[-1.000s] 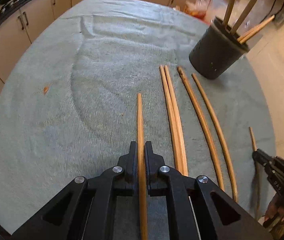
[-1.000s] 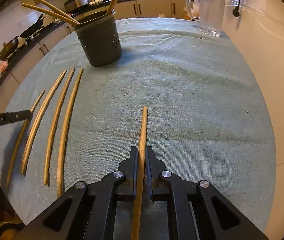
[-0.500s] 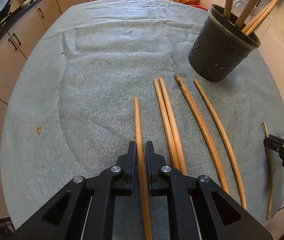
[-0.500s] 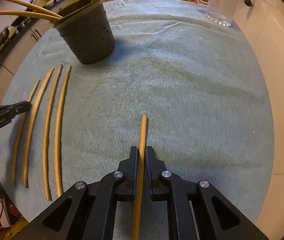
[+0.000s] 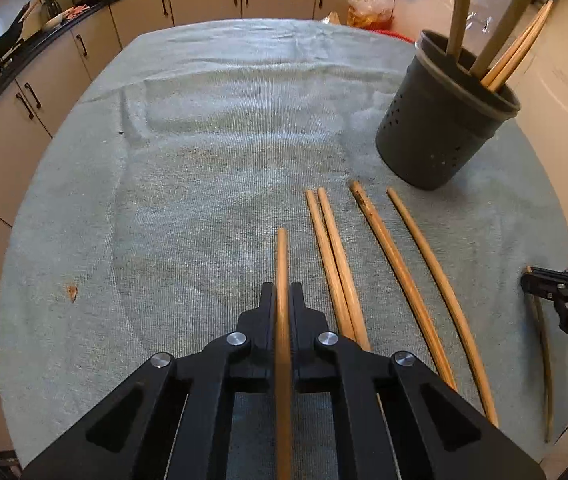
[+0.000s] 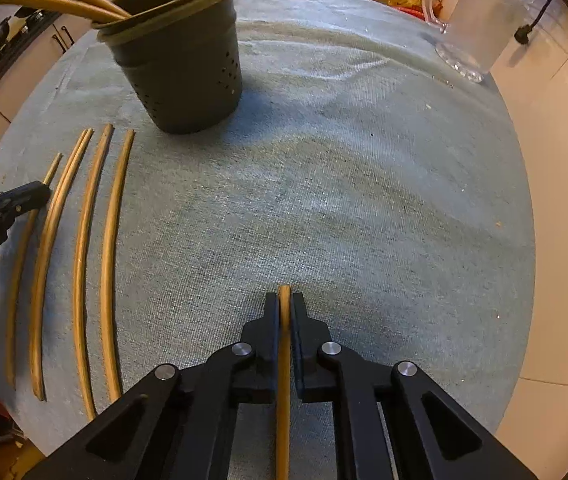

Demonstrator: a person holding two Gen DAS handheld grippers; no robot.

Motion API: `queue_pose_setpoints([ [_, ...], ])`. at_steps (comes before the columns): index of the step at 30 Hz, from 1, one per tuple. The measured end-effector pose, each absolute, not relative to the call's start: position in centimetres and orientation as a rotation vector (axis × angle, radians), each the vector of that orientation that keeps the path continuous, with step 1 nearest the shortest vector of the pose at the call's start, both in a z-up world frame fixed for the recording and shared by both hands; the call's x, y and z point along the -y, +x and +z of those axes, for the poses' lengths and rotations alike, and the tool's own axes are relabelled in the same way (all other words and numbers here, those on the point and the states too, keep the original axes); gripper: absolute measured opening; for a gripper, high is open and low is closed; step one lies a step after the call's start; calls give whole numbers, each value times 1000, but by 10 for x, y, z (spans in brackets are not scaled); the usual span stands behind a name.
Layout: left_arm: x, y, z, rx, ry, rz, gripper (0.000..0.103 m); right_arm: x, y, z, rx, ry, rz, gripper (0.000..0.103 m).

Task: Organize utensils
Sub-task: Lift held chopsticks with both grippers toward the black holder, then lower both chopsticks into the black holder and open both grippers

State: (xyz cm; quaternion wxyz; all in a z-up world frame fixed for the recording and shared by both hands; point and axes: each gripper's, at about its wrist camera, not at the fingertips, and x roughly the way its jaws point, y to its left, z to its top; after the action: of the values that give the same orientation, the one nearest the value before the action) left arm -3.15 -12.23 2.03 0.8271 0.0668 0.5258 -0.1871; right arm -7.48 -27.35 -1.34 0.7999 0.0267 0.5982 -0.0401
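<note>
Chopsticks clamped in both grippers over the towel

Chopsticks are laid out in a row on a grey-green towel that covers the table. In the left wrist view four loose sticks are seen to the right of the left gripper: two lie touching each other as a pair just beside it, then a darker stick with a marked tip, then a thinner curved one. All four are pointed roughly toward a dark perforated holder, which is stood upright near their far ends and is filled with several wooden utensils leaning against its rim.

The left gripper is closed on a single stick; its jaws are pressed against the stick's sides, and the stick is carried forward past the fingertips, with its tip over the towel.

The right gripper is likewise closed on another stick, whose tip is barely shown beyond the fingertips. In the right wrist view the same row of sticks is seen at the left, with the left gripper beside it, and the holder is stood beyond the row. A clear glass jug is set at the far right edge of the towel, well apart from the holder.

Kitchen cabinets are seen behind the table. A small orange stain is marked on the towel at the left.
</note>
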Motion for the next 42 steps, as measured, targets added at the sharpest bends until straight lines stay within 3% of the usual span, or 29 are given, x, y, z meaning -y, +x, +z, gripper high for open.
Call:
queue_pose_setpoints([
  [5, 102, -56, 55, -1010, 62, -407, 6, 274, -91, 20, -1139, 128, -55, 6],
  [13, 80, -126, 149, -685, 6, -456, 6, 266, -138, 108, -786, 156, -65, 6],
  [17, 77, -153, 167, -600, -8, -456, 6, 262, -167, 136, -640, 139, -77, 6],
  [31, 64, -202, 190, -518, -5, -492, 6, 270, -220, 158, -504, 165, -45, 6],
  [42, 96, -191, 251, -418, -44, -594, 6, 288, -203, 178, -422, 226, -43, 6],
])
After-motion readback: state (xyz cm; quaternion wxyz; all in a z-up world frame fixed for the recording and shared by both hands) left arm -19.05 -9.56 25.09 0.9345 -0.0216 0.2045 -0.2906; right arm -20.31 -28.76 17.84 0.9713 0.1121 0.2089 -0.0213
